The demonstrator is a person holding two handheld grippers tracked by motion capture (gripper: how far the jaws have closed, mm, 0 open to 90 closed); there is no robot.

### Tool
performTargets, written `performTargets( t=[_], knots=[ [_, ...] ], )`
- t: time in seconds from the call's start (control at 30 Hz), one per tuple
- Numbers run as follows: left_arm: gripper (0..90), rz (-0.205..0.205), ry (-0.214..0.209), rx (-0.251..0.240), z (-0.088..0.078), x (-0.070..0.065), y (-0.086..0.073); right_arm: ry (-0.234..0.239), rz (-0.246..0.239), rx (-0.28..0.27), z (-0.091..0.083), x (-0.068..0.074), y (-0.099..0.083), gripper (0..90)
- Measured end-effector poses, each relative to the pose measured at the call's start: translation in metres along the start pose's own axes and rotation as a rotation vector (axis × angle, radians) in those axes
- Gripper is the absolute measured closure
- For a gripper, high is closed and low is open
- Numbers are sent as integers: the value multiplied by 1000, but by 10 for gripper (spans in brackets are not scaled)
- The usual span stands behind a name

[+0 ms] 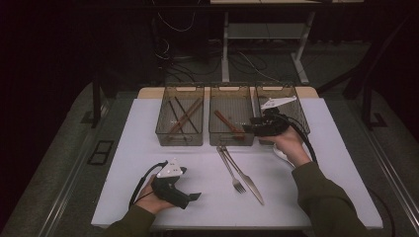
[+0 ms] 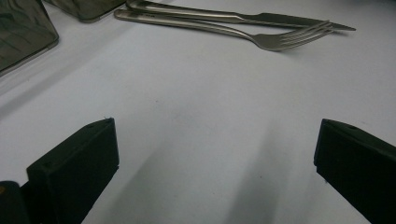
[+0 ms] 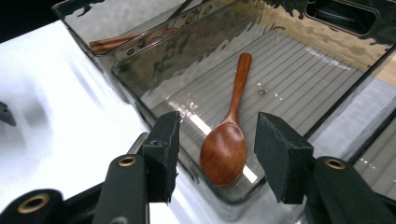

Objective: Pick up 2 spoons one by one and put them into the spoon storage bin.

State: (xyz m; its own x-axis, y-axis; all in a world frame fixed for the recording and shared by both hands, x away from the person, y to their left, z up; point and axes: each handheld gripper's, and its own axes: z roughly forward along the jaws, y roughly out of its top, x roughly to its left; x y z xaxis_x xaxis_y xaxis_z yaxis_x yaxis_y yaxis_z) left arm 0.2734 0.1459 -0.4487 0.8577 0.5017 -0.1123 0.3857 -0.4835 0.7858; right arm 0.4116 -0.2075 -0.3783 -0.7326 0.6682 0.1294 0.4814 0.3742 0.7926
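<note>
Over middle bin (image 3: 327,98), right gripper (image 3: 215,149), apparently level

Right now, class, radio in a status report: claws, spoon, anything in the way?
Right claw open over middle bin, spoon lying inside, released. Left claw open, idle on table. Fork and knife waiting. Nothing in the way.

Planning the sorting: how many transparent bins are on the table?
3, in a row at the table's far edge: left bin, middle bin, right bin behind the right gripper.
</note>
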Motion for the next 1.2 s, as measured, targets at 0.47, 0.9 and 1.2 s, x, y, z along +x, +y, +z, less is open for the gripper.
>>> performTargets(
  t=[0.47,0.9,1.2],
  knots=[
    [0,0,3,2,0,0,0,28,-2,-8,-37,4,-28,442],
    [0,2,3,3,1,0,0,-7,18,31,-58,-7,-61,406],
    [0,2,1,3,0,0,0,-41,47,65,-60,-19,-78,401]
  ],
)
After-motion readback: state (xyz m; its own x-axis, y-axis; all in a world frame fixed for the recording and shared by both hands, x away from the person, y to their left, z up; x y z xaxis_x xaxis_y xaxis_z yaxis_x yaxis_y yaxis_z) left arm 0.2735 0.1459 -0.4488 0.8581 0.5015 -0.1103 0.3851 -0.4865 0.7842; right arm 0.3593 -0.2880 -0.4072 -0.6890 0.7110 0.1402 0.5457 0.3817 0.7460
